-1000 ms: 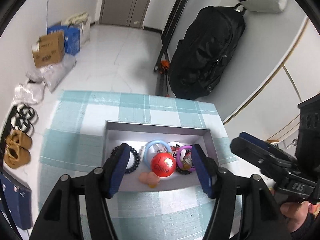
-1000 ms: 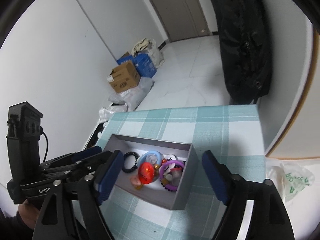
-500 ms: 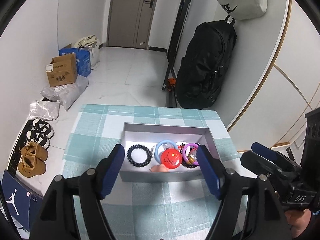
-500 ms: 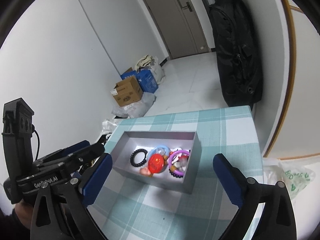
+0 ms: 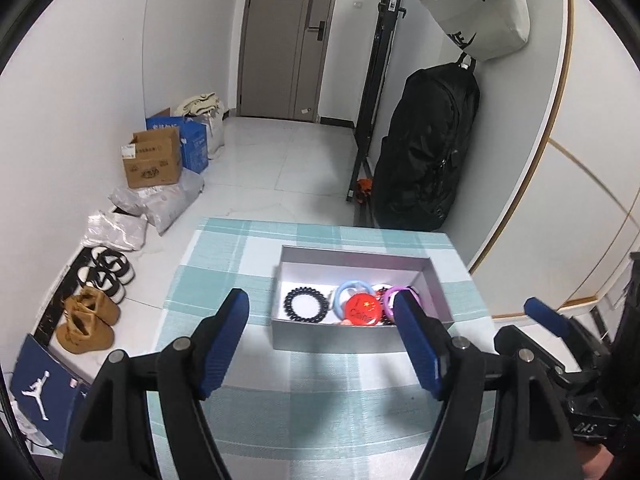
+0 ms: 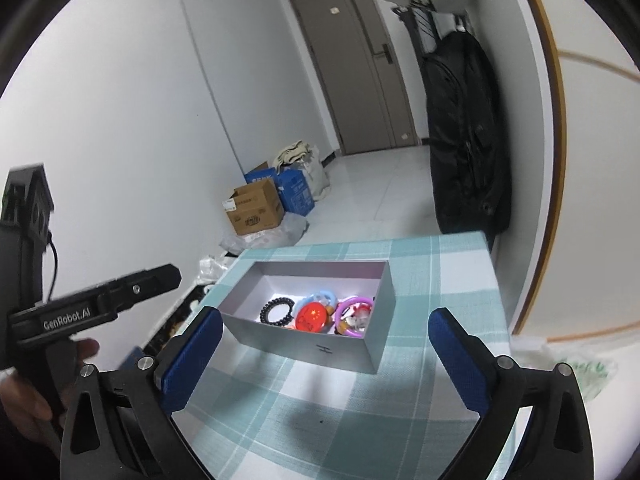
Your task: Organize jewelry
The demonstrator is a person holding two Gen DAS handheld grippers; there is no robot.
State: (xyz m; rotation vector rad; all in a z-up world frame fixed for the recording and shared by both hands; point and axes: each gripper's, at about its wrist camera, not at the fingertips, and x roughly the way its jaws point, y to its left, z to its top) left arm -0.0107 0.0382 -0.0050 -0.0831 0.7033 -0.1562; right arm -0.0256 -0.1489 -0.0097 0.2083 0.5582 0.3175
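Bare checked tablecloth [image 5: 320, 400] before grey box [image 5: 332, 336], open top, walls fencing trinkets

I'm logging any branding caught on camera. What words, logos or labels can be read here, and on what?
"GenRobot.AI": side of the left tool.
"China": red badge in the grey box.
Jumpman logo, no words: blue shoebox.
Swoosh logo: hanging white bag.
Labels on the cardboard box: too small to read.

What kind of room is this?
Probably a home's entrance hallway: a grey front door, pairs of shoes lined along the wall, and a big black backpack hanging beside a small table with a checked cloth.
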